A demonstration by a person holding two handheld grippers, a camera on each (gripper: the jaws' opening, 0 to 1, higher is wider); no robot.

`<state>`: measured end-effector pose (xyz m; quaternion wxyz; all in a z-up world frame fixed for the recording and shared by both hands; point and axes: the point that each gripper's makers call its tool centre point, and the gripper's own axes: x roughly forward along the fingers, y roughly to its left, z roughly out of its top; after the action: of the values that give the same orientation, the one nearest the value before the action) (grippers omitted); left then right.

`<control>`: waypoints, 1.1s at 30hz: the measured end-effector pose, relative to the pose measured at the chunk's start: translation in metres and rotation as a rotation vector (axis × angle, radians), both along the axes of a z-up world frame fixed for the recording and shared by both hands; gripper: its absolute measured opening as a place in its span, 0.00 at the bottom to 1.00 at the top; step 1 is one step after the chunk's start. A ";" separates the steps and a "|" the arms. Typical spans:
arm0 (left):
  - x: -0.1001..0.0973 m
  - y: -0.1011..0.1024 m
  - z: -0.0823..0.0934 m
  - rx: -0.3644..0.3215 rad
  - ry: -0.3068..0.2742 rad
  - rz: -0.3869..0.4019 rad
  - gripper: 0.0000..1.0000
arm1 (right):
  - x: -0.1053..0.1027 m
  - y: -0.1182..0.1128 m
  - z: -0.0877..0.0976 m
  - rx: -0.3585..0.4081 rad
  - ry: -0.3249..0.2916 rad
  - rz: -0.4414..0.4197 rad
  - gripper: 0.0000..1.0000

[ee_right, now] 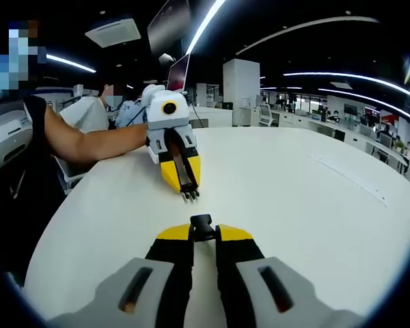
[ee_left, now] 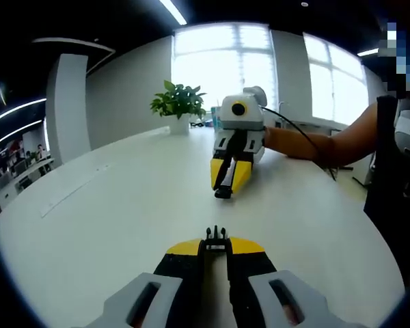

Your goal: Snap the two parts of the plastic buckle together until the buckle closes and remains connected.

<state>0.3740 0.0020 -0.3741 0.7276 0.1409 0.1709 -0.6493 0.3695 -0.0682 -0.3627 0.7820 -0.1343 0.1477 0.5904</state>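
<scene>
Facing each other above the bench [ee_left: 89,225], the pronged buckle half [ee_left: 216,236] and socket half [ee_right: 202,226] are pinched by closed fingers; alignment and pressing together are needed next.

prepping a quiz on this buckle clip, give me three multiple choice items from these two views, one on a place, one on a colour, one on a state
1. Where does the potted plant stand?
A. on the far side of the white table, behind the right gripper
B. on the floor under the table
C. between the two grippers

2. What colour are the tips of both grippers' jaws?
A. red
B. yellow
C. green

3. How do the two buckle parts stand?
A. snapped together
B. both lying loose on the table
C. apart, one in each gripper

Answers:
1. A: in the left gripper view the plant sits on the table beyond the right gripper.
2. B: yellow tips show on the left gripper and the right gripper.
3. C: the pronged part sits in the left gripper, the socket part in the right, with bare table between them.
</scene>
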 end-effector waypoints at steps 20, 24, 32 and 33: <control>-0.007 -0.006 -0.001 0.009 -0.014 -0.019 0.11 | -0.001 0.003 -0.005 -0.028 -0.010 0.018 0.10; -0.006 -0.007 -0.002 0.011 -0.014 -0.025 0.10 | -0.001 0.005 -0.005 -0.029 -0.017 0.022 0.10; -0.012 -0.011 -0.001 0.016 -0.004 -0.039 0.10 | -0.005 0.009 -0.007 -0.038 -0.020 0.036 0.10; -0.011 -0.011 -0.002 0.018 -0.005 -0.038 0.10 | -0.005 0.009 -0.007 -0.038 -0.020 0.037 0.10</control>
<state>0.3625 -0.0085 -0.3758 0.7143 0.1521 0.1722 -0.6611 0.3647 -0.0594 -0.3693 0.7698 -0.1575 0.1486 0.6004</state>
